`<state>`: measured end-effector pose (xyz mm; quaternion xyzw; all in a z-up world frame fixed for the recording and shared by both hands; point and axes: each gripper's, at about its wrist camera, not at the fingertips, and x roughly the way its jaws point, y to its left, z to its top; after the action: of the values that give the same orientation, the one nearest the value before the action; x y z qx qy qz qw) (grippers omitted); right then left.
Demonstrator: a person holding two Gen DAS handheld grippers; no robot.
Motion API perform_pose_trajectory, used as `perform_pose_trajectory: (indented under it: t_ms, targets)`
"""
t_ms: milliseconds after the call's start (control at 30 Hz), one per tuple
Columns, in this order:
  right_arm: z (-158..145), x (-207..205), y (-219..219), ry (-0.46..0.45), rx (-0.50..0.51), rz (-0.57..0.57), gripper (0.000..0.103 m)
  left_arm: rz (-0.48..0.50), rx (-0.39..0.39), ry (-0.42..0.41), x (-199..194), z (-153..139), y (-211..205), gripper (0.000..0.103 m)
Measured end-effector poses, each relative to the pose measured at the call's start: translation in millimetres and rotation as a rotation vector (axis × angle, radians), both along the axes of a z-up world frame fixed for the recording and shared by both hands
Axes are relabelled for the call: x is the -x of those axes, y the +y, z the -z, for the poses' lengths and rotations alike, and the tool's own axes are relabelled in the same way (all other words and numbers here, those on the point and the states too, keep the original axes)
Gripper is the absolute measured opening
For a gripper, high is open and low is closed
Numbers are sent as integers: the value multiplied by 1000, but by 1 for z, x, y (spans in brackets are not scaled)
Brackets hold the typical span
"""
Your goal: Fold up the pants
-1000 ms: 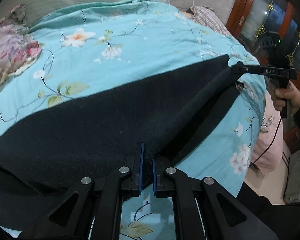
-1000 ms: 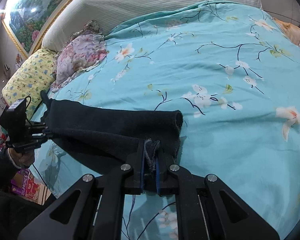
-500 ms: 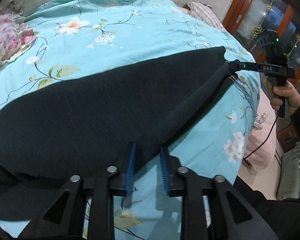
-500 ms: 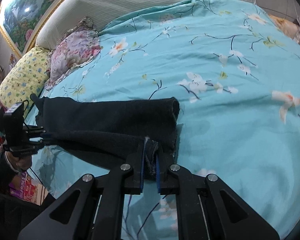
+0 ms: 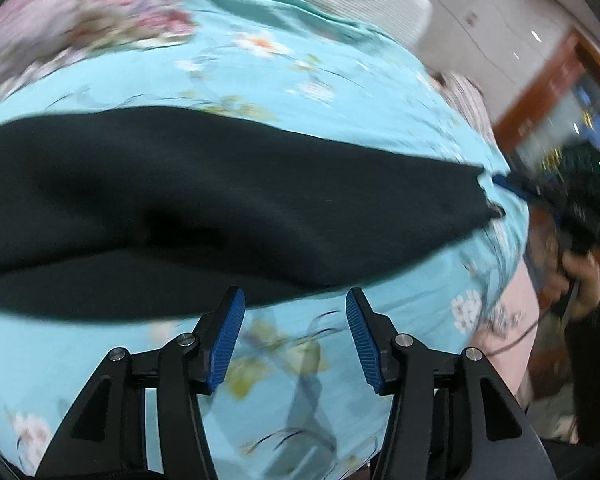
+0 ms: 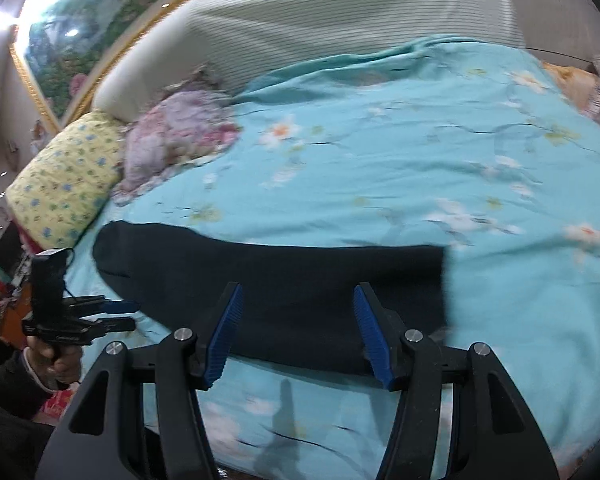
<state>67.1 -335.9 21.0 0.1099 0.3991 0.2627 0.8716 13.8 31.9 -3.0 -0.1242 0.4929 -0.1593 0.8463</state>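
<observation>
While the dark pants [image 5: 228, 200] are lying flat in a long band across the floral bedspread [image 5: 340, 80], both claws should be drawing clear without snagging the hems. The left claw [image 5: 296, 334] is standing spread and empty, having just been opening, with the pants' near edge just beyond its tips. The right claw [image 6: 298, 330] is likewise spread and empty after opening, hovering over the leg end, cloth showing between its blue pads [image 6: 226, 332] without touching them.

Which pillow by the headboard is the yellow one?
The yellow pillow at the far left edge of the bed, dotted with small flowers. The pink floral pillow beside it is ruffled, nearer the blue bedspread.
</observation>
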Motion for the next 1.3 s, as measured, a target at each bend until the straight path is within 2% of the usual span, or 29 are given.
perform_pose_trajectory:
  t_ms: [233,333,533,700,900,1200,1267,1300]
  targets:
    - [4,0,83,4,-53,-159,59,-189,-9,-19,17,-9,66,57]
    - [5,4,117,0,-65,-219,59,-270,13,-19,22,-12,97,58]
    - [4,19,185,-55,-38,-317,59,-410,43,6,29,-7,147,58]
    - [6,40,242,-161,109,-408,59,-527,69,32,24,-3,181,59]
    - [16,55,278,-253,267,-473,58,-617,89,58,15,5,209,60]
    - [46,44,294,-274,444,-487,52,-667,82,67,-7,13,220,60]
    - [53,40,295,-267,471,-481,50,-675,70,64,-11,13,221,58]
    - [56,37,294,-259,480,-477,48,-677,64,66,-12,14,221,53]
